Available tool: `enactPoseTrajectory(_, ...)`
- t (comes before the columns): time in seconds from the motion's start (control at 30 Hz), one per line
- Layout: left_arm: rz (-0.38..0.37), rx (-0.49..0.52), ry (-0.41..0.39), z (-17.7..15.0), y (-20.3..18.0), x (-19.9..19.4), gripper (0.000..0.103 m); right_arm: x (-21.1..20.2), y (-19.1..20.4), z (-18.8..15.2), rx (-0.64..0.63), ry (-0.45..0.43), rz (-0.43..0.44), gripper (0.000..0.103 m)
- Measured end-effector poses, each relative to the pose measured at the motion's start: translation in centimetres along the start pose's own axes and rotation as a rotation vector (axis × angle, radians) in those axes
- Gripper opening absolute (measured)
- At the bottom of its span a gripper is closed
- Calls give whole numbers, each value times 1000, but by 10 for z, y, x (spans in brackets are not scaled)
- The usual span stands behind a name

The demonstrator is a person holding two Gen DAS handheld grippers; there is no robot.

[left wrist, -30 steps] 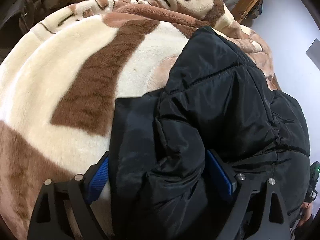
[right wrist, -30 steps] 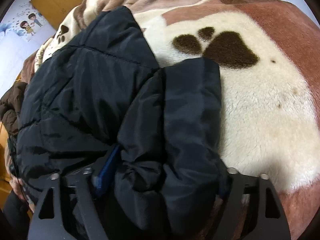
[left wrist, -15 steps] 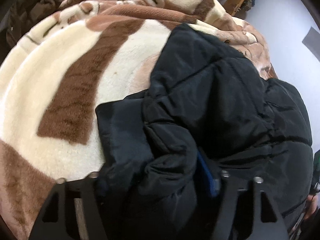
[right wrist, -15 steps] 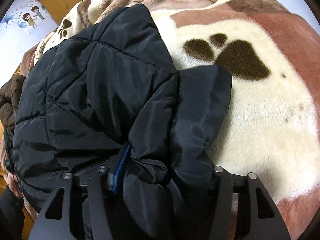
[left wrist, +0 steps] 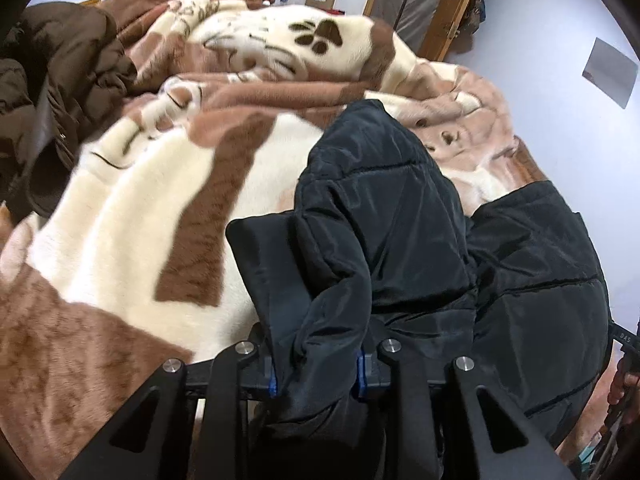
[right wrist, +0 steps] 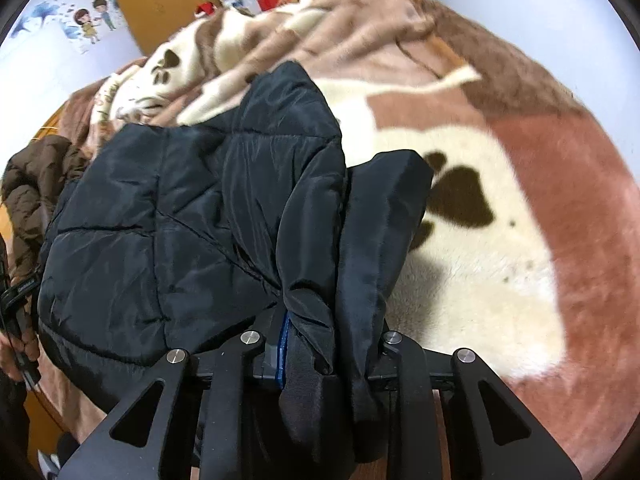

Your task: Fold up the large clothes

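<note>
Black and quilted, the puffer jacket (left wrist: 400,220) lay on the fleece blanket (left wrist: 120,220) of the bed, and we take that jacket as our landmark. Well to its left, a brown coat (left wrist: 60,92) sat heaped on the blanket. At the jacket's near left edge, our left gripper (left wrist: 316,368) had its fingers closing, a thick bunch of the fabric pinched between the blue pads. At the near right edge, our right gripper (right wrist: 328,344) was closing too, with a fold of sleeve and hem gathered between its fingers. Right of the jacket, a dark paw print (right wrist: 460,196) showed on the cream fleece.

We judged the step in hand to be gripping and lifting the near edge for a fold. The next move would call for carrying both corners together, level and evenly, toward the jacket's far end without the slippery padding sliding out.
</note>
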State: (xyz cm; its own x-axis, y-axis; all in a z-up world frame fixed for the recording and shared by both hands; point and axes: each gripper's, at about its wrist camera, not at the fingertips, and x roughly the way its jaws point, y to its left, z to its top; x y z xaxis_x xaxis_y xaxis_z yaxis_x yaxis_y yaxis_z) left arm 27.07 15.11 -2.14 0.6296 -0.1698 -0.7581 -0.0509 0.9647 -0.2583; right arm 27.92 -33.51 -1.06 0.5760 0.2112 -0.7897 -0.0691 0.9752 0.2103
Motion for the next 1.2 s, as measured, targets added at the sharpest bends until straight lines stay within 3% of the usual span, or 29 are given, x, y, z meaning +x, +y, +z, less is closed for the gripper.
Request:
enactPoseTrajectory(0.23, 3, -9, -57, 15, 15, -38, 27, -24, 23, 7, -28, -50, 39, 24)
enactPoseTrajectory(0.53, 47, -16, -121, 47, 59, -68, 27, -5, 81, 42, -65, -79, 104, 25)
enactPoseTrajectory(0.7, 89, -15, -127, 67, 93, -66, 27, 19, 115, 54, -84, -77, 134, 25)
enactPoseTrajectory(0.9, 120, -21, -114, 80, 128, -33, 28, 70, 138, 54, -84, -31, 144, 25)
enactPoseTrajectory(1.03, 157, -46, -29, 64, 147, 25, 32, 120, 133, 43, -49, 65, 102, 28)
enactPoseTrajectory(1.1, 187, -84, 15, 49, 160, 51, 39, 139, 128, 34, -27, 105, 81, 37)
enactPoseTrajectory(1.2, 183, -170, -9, 35, 178, 58, 60, 144, 120, 32, 2, 113, 102, 51)
